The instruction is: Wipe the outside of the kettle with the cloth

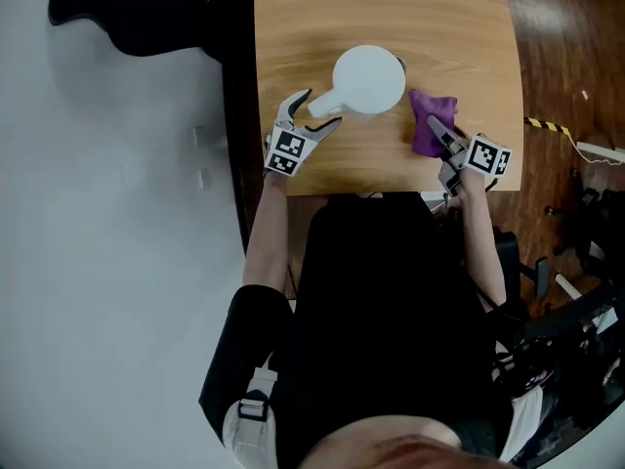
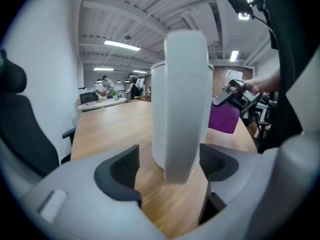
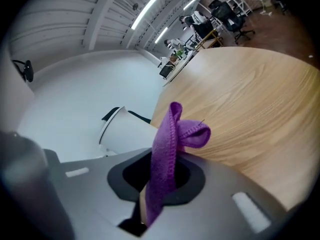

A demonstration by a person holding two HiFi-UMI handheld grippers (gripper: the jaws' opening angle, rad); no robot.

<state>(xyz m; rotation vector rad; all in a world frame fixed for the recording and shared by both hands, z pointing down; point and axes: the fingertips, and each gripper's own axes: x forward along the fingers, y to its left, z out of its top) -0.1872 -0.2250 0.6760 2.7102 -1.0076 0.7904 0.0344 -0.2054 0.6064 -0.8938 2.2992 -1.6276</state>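
A white kettle (image 1: 369, 78) stands on the wooden table (image 1: 391, 8), its handle (image 1: 327, 104) pointing toward me and to the left. My left gripper (image 1: 314, 110) is open, with one jaw on each side of that handle. In the left gripper view the handle (image 2: 186, 109) rises between the dark pads (image 2: 122, 171), and the pads do not press on it. My right gripper (image 1: 441, 130) is just right of the kettle, shut on a purple cloth (image 1: 430, 120). In the right gripper view the cloth (image 3: 172, 144) sticks up out of the closed jaws, with the kettle (image 3: 127, 129) behind it at left.
The table's near edge (image 1: 391, 191) lies right under both grippers. A black office chair (image 1: 127, 8) stands beyond the table's left side, and another (image 2: 20, 129) shows at the left of the left gripper view. Dark floor with cables (image 1: 576, 145) lies to the right.
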